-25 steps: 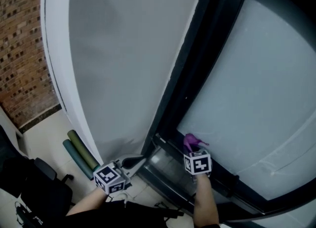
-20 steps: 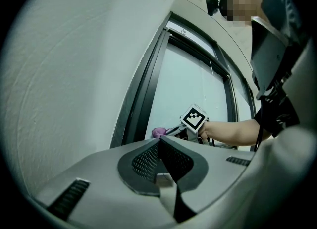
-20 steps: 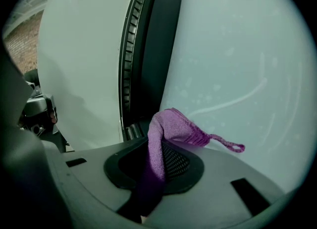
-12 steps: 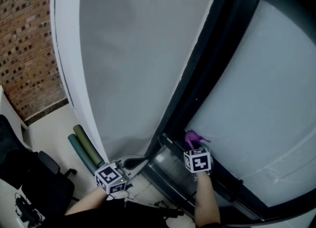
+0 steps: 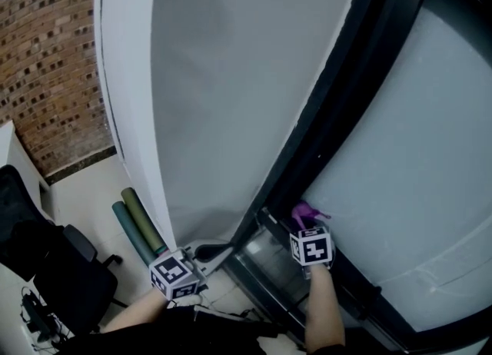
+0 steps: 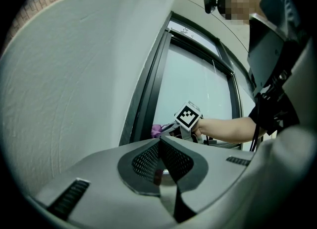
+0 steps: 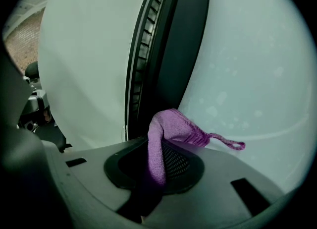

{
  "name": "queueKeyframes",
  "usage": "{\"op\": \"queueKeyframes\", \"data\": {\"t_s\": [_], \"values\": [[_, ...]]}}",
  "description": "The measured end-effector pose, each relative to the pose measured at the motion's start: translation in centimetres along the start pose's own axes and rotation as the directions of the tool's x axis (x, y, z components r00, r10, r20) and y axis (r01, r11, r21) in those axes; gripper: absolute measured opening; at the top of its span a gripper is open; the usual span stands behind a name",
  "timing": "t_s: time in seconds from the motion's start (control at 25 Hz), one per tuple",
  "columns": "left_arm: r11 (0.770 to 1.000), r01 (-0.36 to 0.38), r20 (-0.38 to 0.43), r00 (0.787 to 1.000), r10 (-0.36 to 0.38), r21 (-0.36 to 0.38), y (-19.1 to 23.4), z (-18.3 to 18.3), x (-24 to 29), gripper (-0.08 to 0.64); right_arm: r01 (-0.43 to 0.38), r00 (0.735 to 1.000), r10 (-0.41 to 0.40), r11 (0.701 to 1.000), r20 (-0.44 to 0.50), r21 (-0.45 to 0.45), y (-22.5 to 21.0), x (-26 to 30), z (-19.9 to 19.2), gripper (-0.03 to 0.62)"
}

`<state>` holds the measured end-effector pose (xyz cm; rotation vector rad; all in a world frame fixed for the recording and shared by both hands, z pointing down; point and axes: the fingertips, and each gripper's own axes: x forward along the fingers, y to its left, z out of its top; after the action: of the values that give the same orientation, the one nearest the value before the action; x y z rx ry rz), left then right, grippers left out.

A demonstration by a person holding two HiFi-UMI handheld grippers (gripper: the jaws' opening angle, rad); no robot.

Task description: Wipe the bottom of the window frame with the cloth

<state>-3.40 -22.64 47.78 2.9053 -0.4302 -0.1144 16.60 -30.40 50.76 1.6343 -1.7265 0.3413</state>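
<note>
One white wall panel [image 5: 215, 100] and one frosted window pane [image 5: 415, 177] flank a single dark window frame [image 5: 338, 92], with one brick wall [image 5: 46, 61] at far left. Below sit one black office chair [image 5: 46, 269] and two rolled mats [image 5: 142, 230], side by side. A person works two grippers. The left gripper [image 5: 219, 250], jaws pressed together on nothing, hangs near the panel's foot. The right gripper [image 5: 301, 225] clamps the one purple cloth [image 5: 306, 212] at the frame's bottom corner, just beside the glass.
</note>
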Motion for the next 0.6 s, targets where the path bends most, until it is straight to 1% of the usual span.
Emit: {"op": "queueKeyframes", "data": {"t_s": [0.12, 0.24, 0.36, 0.44, 0.6], "values": [[0.999, -0.015, 0.017, 1.0, 0.015, 0.029, 0.4, -0.2, -0.4, 0.002, -0.006, 1.0, 0.006, 1.0, 0.004, -0.007, 0.0, 0.5, 0.6, 0.077], [0.999, -0.034, 0.026, 0.999, 0.033, 0.041, 0.5, 0.0, -1.4, 0.002, -0.008, 1.0, 0.008, 1.0, 0.006, -0.027, 0.6, 0.8, 1.2, 0.077], [0.998, -0.05, 0.019, 0.999, 0.049, 0.028, 0.6, -0.3, -2.2, 0.002, 0.004, 1.0, -0.003, 0.999, 0.011, -0.047, 1.2, 0.9, 1.2, 0.077], [0.999, -0.051, 0.01, 0.999, 0.051, 0.015, 0.3, -0.2, -2.5, 0.002, 0.003, 1.0, -0.002, 0.999, 0.024, -0.043, 1.5, 0.8, 1.4, 0.077], [0.999, -0.042, 0.0, 0.999, 0.042, 0.021, 0.1, -0.8, -2.5, 0.002, -0.003, 0.999, 0.005, 0.999, 0.046, -0.047, 2.5, 0.4, 1.3, 0.077]]}}
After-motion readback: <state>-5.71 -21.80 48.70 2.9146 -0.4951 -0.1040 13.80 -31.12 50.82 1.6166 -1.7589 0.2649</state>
